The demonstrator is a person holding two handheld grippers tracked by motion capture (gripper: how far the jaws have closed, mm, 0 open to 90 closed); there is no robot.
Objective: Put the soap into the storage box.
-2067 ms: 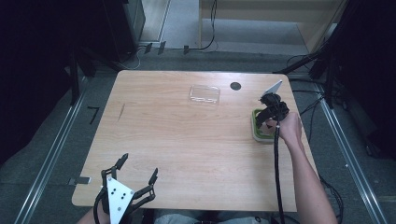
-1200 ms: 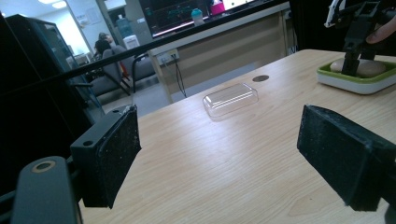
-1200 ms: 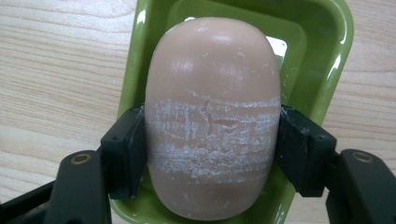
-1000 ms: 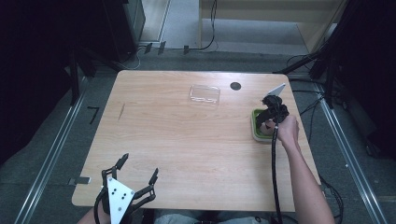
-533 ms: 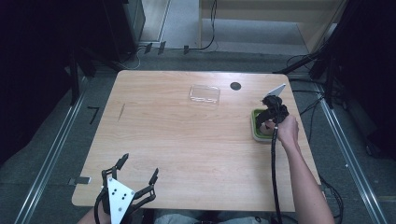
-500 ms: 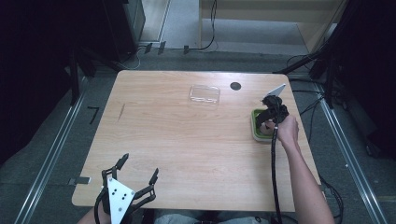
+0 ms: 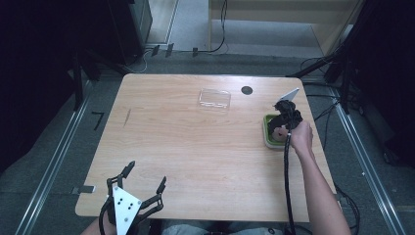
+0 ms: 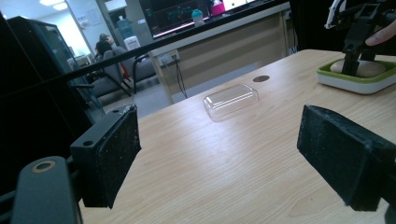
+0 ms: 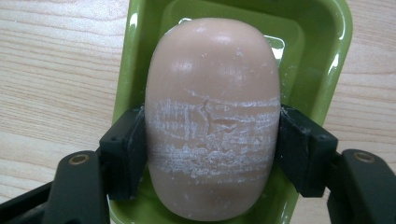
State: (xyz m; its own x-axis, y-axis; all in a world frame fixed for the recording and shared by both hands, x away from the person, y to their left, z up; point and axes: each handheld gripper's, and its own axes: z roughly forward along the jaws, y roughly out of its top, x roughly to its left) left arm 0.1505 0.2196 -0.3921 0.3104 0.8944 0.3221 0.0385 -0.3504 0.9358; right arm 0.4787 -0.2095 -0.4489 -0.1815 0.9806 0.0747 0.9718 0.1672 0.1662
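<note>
A pinkish-beige bar of soap (image 9: pixel 212 93) with white scuff marks lies in a green soap dish (image 9: pixel 327 46) near the table's right edge. My right gripper (image 9: pixel 214 149) points down over the dish, its two black pads pressed against the bar's long sides. From above, the right gripper (image 7: pixel 284 122) covers most of the dish (image 7: pixel 266 133). My left gripper (image 7: pixel 146 175) hovers at the front left of the table, jaws wide apart and holding nothing. Across the table from the left gripper (image 8: pixel 219 154) I see the dish (image 8: pixel 359 81) and soap (image 8: pixel 369 68).
A clear plastic lid (image 7: pixel 214 99) lies flat at the back middle of the wooden table (image 7: pixel 195 156), next to a dark round hole (image 7: pixel 246 90). The right gripper's cable (image 7: pixel 286 186) trails along the forearm. Metal rails run beside the table on both sides.
</note>
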